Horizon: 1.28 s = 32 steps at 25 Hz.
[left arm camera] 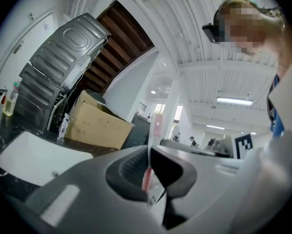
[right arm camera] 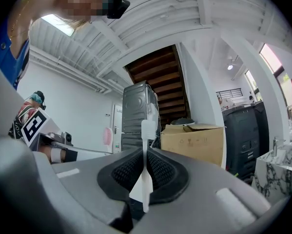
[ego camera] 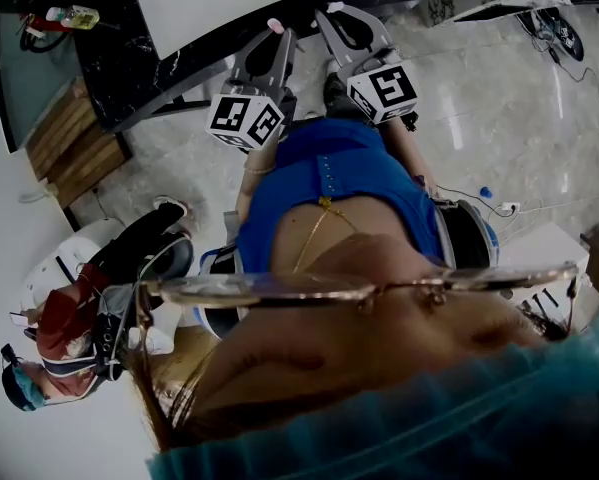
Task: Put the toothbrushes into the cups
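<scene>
Pink toothbrush (left arm camera: 146, 178): thin plastic stem, seen edge-on at lower centre of the left gripper view. It is clamped between the black ribbed rubber pads of the left gripper (left arm camera: 150, 152), whose jaws are closed on it. Above the pads it reads as a pale translucent strip; the bristle end is too blurred to resolve. In the head view only its pink tip shows, past the jaws at upper centre.

White toothbrush (right arm camera: 146, 177): flat white plastic at the centre of the right gripper view. The stem widens to a paddle shape below the pads, and a rectangular head stands upright above them. The right gripper (right arm camera: 146, 155) presses on the stem from both sides, with cross-hatched pads set in smooth grey shells. This brush cannot be made out in the head view.

Head view: white basin (ego camera: 209, 8) set in a black veined counter (ego camera: 129, 68), upper left, cut by the frame edge. The blue top (ego camera: 329, 183) and blurred spectacles (ego camera: 279, 289) fill the lower half.

Cardboard box (right arm camera: 192, 140): matte brown, right of centre, behind the white brush.
</scene>
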Available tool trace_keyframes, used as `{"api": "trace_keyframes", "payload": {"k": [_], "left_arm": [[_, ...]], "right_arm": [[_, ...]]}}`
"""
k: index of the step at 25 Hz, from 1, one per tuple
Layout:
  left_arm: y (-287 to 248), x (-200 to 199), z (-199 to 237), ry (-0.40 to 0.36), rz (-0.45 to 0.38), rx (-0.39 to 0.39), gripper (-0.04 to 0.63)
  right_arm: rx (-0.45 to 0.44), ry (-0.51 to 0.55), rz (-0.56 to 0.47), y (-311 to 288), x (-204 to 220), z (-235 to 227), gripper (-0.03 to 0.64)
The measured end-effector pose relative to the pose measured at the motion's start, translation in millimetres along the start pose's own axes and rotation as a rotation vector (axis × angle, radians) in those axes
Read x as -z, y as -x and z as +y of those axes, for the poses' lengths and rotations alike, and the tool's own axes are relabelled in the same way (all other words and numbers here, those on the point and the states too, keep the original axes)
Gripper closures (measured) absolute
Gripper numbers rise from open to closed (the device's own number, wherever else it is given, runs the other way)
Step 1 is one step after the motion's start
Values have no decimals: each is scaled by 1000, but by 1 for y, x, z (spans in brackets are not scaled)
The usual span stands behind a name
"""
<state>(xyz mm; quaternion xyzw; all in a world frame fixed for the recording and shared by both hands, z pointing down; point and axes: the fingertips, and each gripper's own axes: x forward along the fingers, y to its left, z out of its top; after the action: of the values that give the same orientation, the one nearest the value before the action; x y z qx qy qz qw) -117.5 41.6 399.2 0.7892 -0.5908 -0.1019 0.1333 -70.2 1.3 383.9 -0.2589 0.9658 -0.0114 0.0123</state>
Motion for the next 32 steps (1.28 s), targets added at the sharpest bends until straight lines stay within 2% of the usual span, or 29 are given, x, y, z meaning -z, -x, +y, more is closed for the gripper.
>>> {"api": "trace_keyframes", "payload": {"k": [11, 18, 24, 32], "left_arm": [[-111, -30, 25, -16, -20, -48, 581], [-159, -26, 35, 1, -20, -107, 581], [-185, -22, 45, 1, -18, -128, 581], [-207, -25, 62, 7, 6, -80, 581]], "right_arm": [[-49, 5, -7, -62, -17, -99, 595], [-78, -23, -4, -79, -14, -151, 594], [-98, -24, 13, -91, -6, -171, 594], [-41, -41, 18, -110, -3, -189, 594]]}}
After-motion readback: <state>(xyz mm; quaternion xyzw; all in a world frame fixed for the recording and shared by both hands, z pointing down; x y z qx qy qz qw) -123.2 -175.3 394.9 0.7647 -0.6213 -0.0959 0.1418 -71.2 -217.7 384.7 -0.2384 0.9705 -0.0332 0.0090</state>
